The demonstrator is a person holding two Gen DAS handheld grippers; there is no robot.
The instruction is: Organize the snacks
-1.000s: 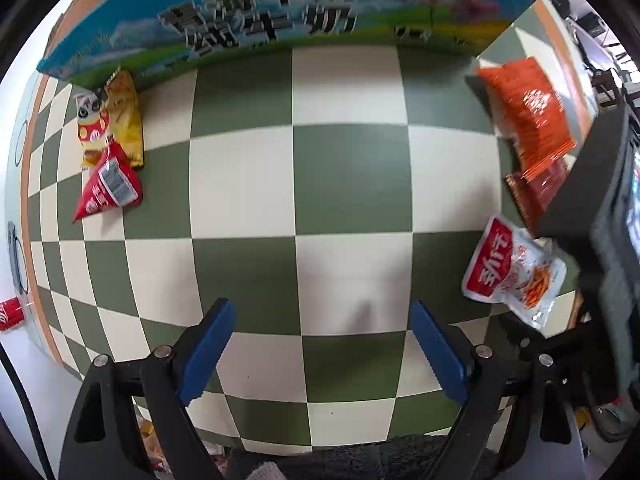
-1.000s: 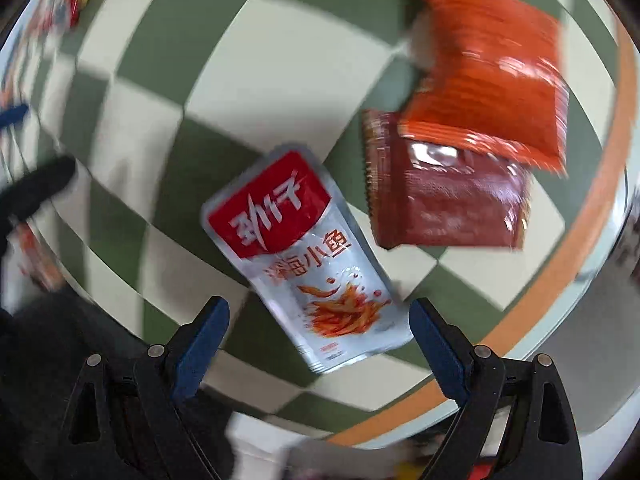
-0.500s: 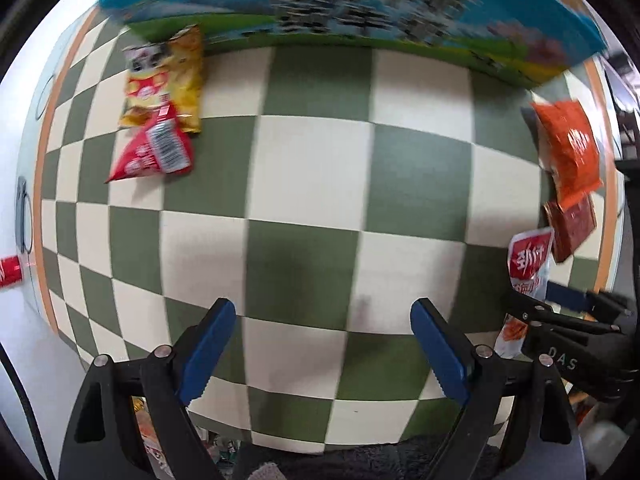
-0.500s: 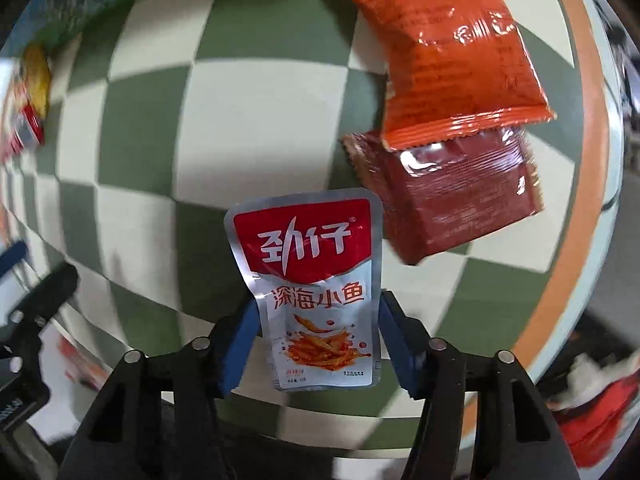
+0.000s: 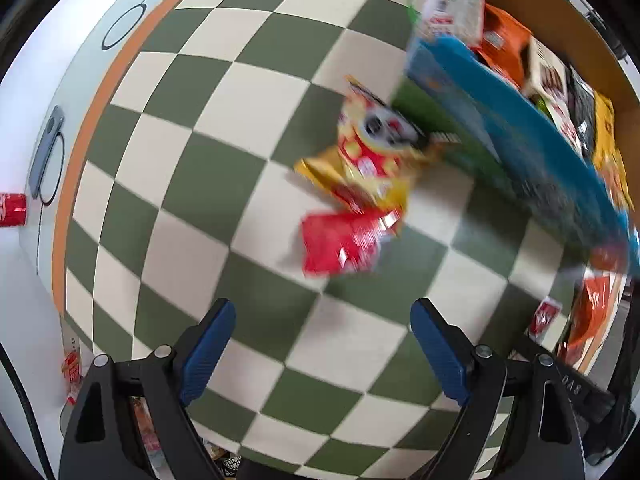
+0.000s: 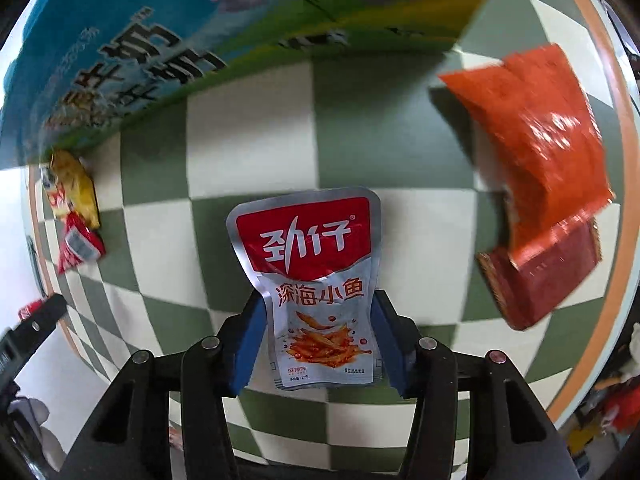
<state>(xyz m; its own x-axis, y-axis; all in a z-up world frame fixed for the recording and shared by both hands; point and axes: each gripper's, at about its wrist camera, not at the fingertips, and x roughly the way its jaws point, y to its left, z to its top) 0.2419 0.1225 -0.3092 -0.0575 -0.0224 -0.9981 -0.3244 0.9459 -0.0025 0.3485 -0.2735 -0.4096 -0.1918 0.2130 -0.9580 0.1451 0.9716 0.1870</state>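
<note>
Two claws are mine. My right claw [image 6: 318, 336] pinches a silver fish pouch [image 6: 316, 280] by its side edges, lifted above the checkered tabletop [image 6: 248, 144]; its red panel reads 劲仔, with 深海小鱼 below. My left claw [image 5: 322, 344] gapes wide with nothing in it, over bare squares. Just beyond it lie a red packet [image 5: 340, 242] and a yellow bag [image 5: 368, 160], against a blue box [image 5: 520, 136] of snacks. Orange pack [image 6: 536, 132] overlaps a dark red pack [image 6: 548, 280] near the tabletop's orange-trimmed edge.

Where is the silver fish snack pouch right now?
In the right wrist view the silver fish snack pouch sits centre frame, clamped between the right tool pads above the checkered cloth, left of the orange packet.
</note>
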